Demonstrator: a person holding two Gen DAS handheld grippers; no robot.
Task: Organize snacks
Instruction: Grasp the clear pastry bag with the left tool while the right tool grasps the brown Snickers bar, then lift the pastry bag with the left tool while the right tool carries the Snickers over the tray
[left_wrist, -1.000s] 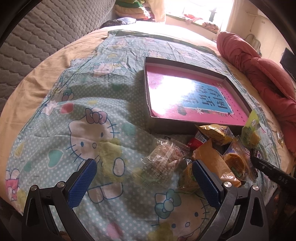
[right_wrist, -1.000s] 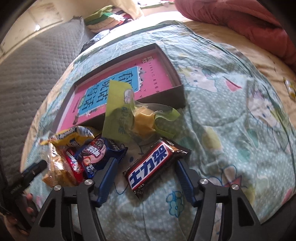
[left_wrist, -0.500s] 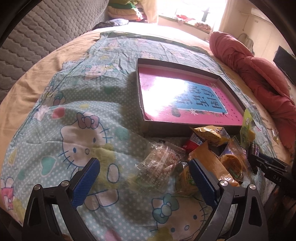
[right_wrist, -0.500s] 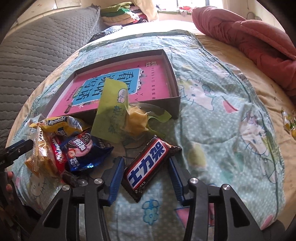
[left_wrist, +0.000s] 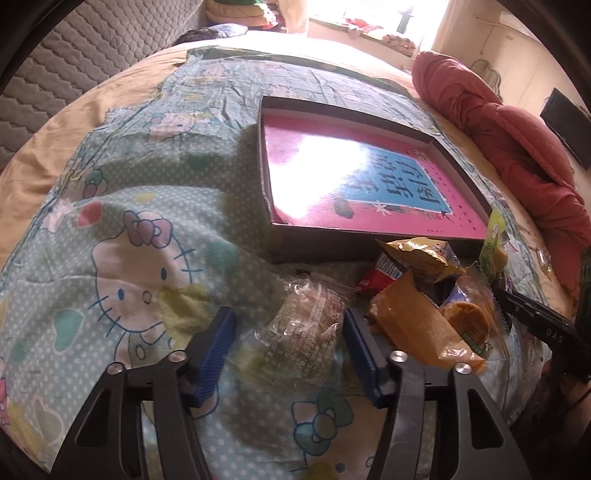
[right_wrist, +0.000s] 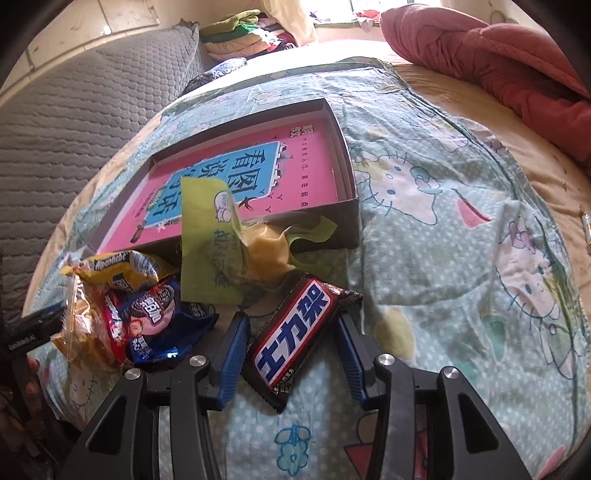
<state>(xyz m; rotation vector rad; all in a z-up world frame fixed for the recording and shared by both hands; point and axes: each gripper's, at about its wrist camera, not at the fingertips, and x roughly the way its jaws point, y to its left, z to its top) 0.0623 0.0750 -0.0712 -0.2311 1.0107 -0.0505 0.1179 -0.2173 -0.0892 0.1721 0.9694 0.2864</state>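
Here on the bed, over a cartoon-cat bedsheet, the right hand-held gripper has just been closing around a brown chocolate bar. The bar lies flat on the sheet between the blue pads, its long axis running on a slant from near-left to far-right, its far end aimed toward the corner of the shallow box. The left pad sits just beside the wrapper; whether the right one presses on it I cannot tell.

The left hand-held gripper has also just been closing, with a clear crinkly packet between its pads. The right pad touches the packet's edge, while the left pad stands apart from it, so the jaws are apart. The packet's long axis runs roughly away from the gripper, toward the box's near wall.

Between the two lies a heap of snacks: a yellow bag, a blue cookie pack and a green wrapper leaning on the box.
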